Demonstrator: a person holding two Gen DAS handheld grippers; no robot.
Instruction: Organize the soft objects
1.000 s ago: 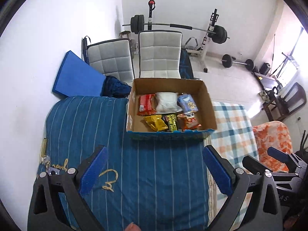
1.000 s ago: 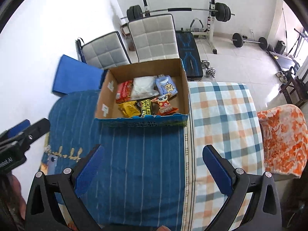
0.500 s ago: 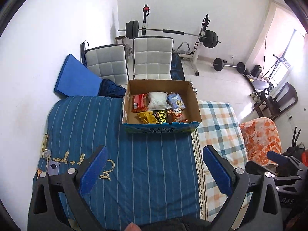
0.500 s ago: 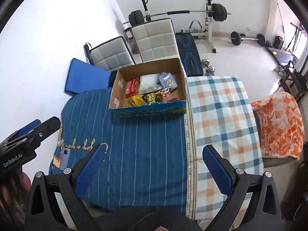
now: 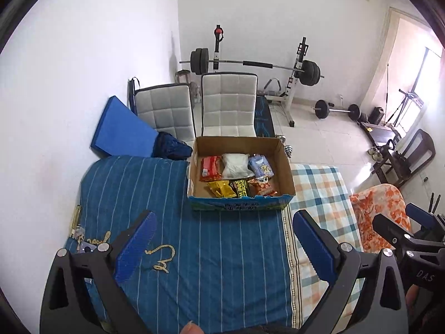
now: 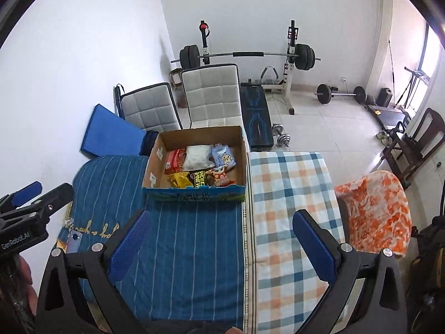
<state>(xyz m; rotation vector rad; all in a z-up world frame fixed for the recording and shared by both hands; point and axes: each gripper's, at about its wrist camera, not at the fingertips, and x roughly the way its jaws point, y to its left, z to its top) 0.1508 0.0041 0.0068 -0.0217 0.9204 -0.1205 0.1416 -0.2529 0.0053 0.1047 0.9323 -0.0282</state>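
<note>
An open cardboard box [image 5: 283,164] [image 6: 155,156] rests on the blue striped cover of a bed [image 5: 139,189] [image 6: 194,231]. Inside lie soft packets: a red one [image 5: 210,164], a white pouch [image 5: 235,161] [image 6: 198,156], a light blue one [image 5: 261,165] [image 6: 223,158], a yellow one [image 5: 221,189] [image 6: 180,179], a black one and an orange one [image 5: 262,187] [image 6: 221,176]. My left gripper [image 5: 224,246] is open, high above the cover, well short of the box. Just as far back, my right gripper [image 6: 219,246] is open with nothing in it.
A checked sheet [image 6: 289,194] covers the bed's right part, with an orange patterned cloth [image 6: 375,211] beside it. A phone [image 6: 74,240] lies at the left edge. Two padded chairs [image 5: 228,105], a blue mat [image 5: 122,130] and a barbell rack [image 5: 250,64] stand behind.
Both grippers have pulled back and risen away from the box, which now looks smaller and farther. Both stayed open.
</note>
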